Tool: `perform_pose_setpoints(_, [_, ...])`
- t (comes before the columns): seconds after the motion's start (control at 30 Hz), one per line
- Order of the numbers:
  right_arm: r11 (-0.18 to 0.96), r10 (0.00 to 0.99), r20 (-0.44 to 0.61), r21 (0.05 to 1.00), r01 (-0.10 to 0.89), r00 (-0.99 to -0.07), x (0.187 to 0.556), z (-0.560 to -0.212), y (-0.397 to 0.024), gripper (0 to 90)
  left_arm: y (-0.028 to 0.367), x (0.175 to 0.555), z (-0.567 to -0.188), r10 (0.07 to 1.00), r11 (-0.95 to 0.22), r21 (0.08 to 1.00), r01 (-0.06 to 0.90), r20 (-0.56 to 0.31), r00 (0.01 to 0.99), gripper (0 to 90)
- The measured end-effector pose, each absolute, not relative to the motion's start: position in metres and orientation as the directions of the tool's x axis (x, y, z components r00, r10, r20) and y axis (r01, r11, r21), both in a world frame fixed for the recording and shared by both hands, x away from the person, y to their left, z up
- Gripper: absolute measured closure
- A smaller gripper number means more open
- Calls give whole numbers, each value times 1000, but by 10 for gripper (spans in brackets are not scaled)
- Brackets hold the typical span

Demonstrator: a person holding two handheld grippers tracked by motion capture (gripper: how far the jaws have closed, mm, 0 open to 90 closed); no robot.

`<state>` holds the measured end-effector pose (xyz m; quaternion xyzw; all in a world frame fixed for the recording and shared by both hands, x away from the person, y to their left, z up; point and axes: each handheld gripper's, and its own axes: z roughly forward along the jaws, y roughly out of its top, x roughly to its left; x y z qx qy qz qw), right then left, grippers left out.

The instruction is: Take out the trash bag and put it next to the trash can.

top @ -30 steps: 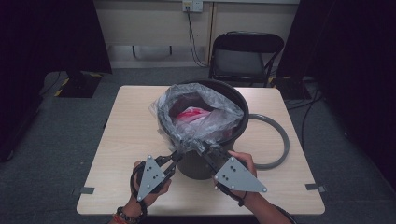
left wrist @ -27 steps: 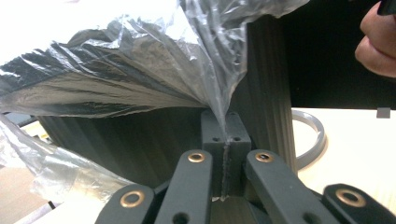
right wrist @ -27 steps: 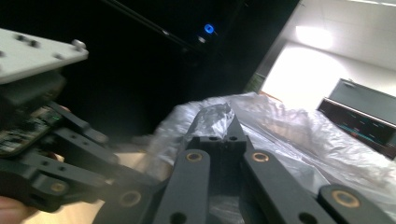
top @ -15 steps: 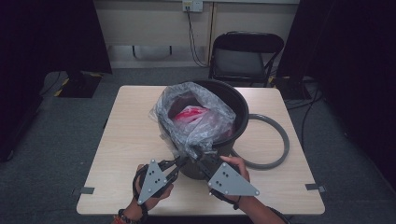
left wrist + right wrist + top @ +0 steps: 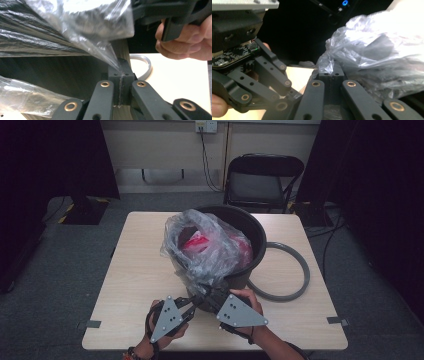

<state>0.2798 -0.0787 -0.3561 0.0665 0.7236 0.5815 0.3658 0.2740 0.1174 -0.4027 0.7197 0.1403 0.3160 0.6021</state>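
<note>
Both pinched tight on the plastic bag (image 5: pixel 207 250): left gripper (image 5: pixel 192 302) and right gripper (image 5: pixel 209 296), near the front of the bucket (image 5: pixel 252 232). Bag pulled partly out, mostly inside. Left: lifting free.

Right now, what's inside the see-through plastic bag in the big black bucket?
Inside the crinkly clear plastic bag something red or pink shows through. What it is stays unclear, and the round black plastic bucket hides whatever lies deeper.
</note>
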Motion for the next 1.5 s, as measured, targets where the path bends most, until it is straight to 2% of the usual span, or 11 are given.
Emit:
perform_pose_setpoints(0.47, [381,462,-461,875,-299,-758,282,-367,-76,900,118,275,-413,558,-272,949,-162,293,776,900])
perform_pose_setpoints(0.53, [394,460,-464,871,-294,-757,283,-369,-75,900,119,275,-414,545,-271,948,-165,292,786,813])
perform_pose_setpoints(0.6, [392,456,-456,874,-287,-764,284,-371,-76,900,121,274,-415,534,-268,949,-168,292,793,768])
perform_pose_setpoints(0.67, [400,459,-459,871,-285,-761,285,-372,-76,900,124,274,-416,539,-250,955,-158,273,797,615])
perform_pose_setpoints(0.77, [403,465,-455,872,-276,-759,286,-373,-76,900,131,273,-417,546,-205,968,-146,237,804,445])
perform_pose_setpoints(0.93, [411,463,-460,869,-275,-758,288,-374,-77,900,142,271,-413,583,-119,981,-156,196,788,289])
perform_pose_setpoints(1.07, [421,458,-468,863,-278,-756,288,-376,-76,900,145,273,-406,633,-51,983,-175,167,756,235])
perform_pose_setpoints(1.17, [430,452,-474,858,-281,-756,288,-377,-75,900,145,279,-399,658,-28,987,-155,135,740,235])
perform_pose_setpoints(1.27, [435,456,-477,856,-279,-751,290,-378,-75,900,143,286,-394,659,5,991,-136,99,746,187])
perform_pose_setpoints(1.33, [431,457,-468,860,-273,-756,292,-378,-77,900,144,288,-389,665,18,991,-136,90,742,227])
perform_pose_setpoints(1.5, [457,433,-500,839,-296,-750,289,-380,-74,900,145,297,-379,662,48,993,-109,50,747,202])
